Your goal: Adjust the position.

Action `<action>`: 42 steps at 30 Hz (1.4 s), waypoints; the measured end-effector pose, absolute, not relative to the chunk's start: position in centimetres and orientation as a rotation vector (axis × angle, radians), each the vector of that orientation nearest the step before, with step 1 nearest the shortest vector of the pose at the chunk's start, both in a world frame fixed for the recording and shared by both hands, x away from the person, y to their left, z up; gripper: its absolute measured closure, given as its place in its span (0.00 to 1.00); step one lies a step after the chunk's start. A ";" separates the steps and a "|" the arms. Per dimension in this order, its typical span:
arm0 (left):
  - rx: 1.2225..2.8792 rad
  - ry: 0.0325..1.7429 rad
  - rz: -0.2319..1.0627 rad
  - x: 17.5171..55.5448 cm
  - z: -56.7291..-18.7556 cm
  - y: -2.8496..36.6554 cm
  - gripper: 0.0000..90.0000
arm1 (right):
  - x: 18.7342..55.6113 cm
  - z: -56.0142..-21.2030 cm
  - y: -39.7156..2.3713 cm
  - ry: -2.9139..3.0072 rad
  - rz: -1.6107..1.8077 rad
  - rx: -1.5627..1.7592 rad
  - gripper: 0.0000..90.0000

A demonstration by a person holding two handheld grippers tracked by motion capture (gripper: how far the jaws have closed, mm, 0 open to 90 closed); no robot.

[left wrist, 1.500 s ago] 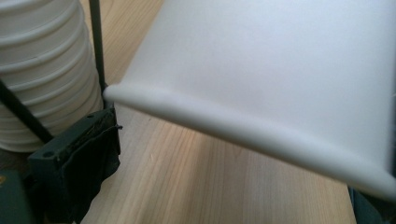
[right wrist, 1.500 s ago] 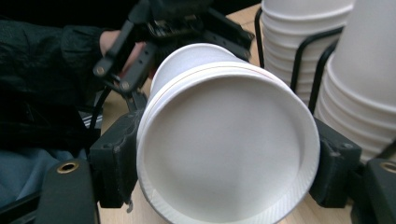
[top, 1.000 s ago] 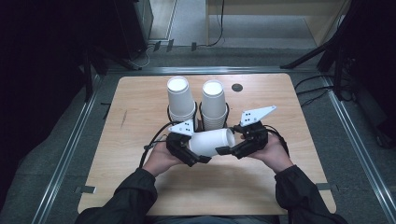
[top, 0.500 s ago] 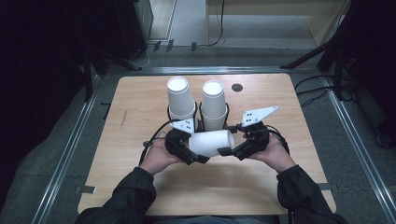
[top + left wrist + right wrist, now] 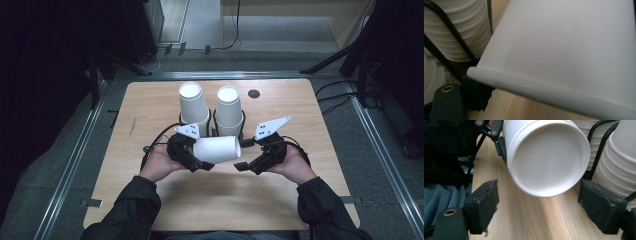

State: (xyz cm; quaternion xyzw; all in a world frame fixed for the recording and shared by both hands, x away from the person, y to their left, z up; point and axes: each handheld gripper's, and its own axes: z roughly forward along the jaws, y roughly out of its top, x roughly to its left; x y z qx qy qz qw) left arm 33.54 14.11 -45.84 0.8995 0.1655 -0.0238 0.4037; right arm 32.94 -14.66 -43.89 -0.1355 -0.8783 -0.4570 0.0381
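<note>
A white paper cup [image 5: 217, 149] lies on its side in the air over the wooden table [image 5: 280, 200]. My left gripper [image 5: 192, 152] is shut on its rim end. In the left gripper view the cup wall [image 5: 564, 50] is very close, and one black pad [image 5: 477, 96] shows under the rim. The cup's base [image 5: 547, 157] faces my right gripper [image 5: 541, 202]. That gripper's jaws have just been opening and now stand wide. The base is just ahead of the pads and touches neither. In the high view my right gripper [image 5: 246, 164] sits right of the cup.
Two stacks of upside-down white cups [image 5: 192, 102] [image 5: 229, 107] stand in black wire holders just behind the grippers. A small dark round spot [image 5: 254, 93] marks the table near its far edge. Metal rails run along both sides of the table.
My right gripper has let go of the cup's base end, and its jaws have spread apart. The cup stays in my left gripper, nearly where it was.
</note>
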 end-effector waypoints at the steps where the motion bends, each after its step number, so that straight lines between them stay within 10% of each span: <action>1: 2.281 0.426 -0.048 33.5 -45.7 14.4 0.15 | 33.0 -44.0 -14.6 -2.700 -1.396 -0.417 0.19; 42: 2.549 0.379 -0.076 32.8 -47.5 11.0 0.15 | 32.4 -45.6 -11.0 -2.905 -1.129 -0.276 0.19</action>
